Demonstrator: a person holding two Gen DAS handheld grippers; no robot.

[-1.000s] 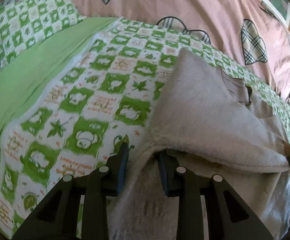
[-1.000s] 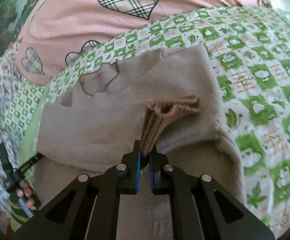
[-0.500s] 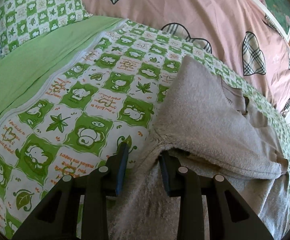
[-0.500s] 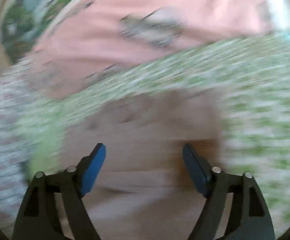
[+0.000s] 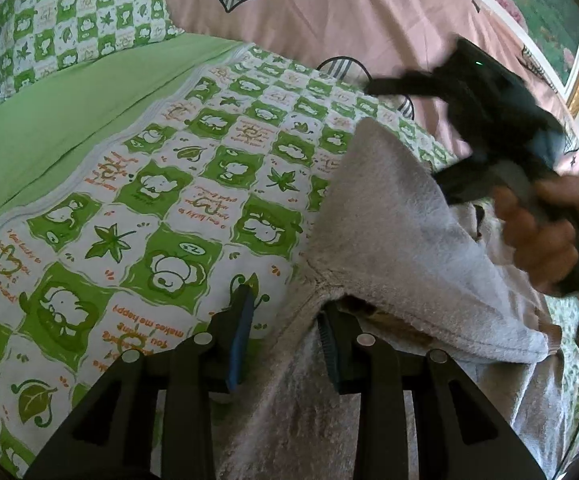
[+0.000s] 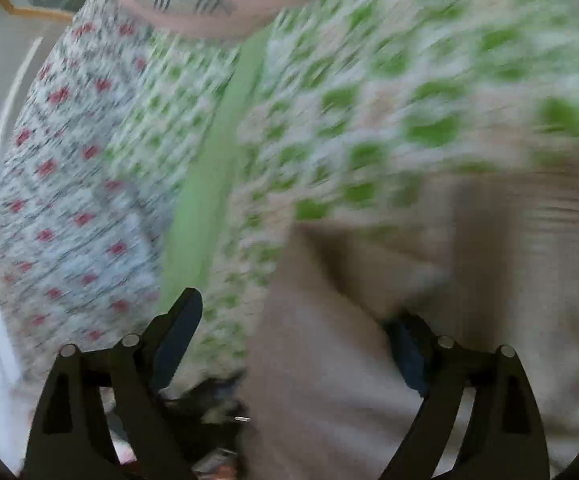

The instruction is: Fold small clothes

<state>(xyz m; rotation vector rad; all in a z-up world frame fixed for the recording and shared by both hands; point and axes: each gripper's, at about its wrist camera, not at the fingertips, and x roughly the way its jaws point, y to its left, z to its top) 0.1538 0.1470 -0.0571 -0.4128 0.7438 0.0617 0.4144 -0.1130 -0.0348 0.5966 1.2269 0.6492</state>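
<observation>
Sweater [image 5: 401, 240], beige and fuzzy, was lying on the green-and-white checked bedspread [image 5: 161, 208], one side already folded over itself, with the pink heart quilt [image 5: 329, 12] bunched up behind it. Left gripper [image 5: 285, 328] sat at the fold's corner, jaws narrow, with a ridge of the knit bunched between the blue pads; honestly couldn't tell if they were pinching it or just sitting around it. Right gripper [image 6: 293, 344] had just been opening and its jaws stood wide, nothing clamped, only the sweater and bedspread lying below it in a very blurry view. From the left camera you could see a hand [image 5: 545, 236] wrapped round its handle, up over the sweater. No boxes or baskets anywhere, just bedding.
</observation>
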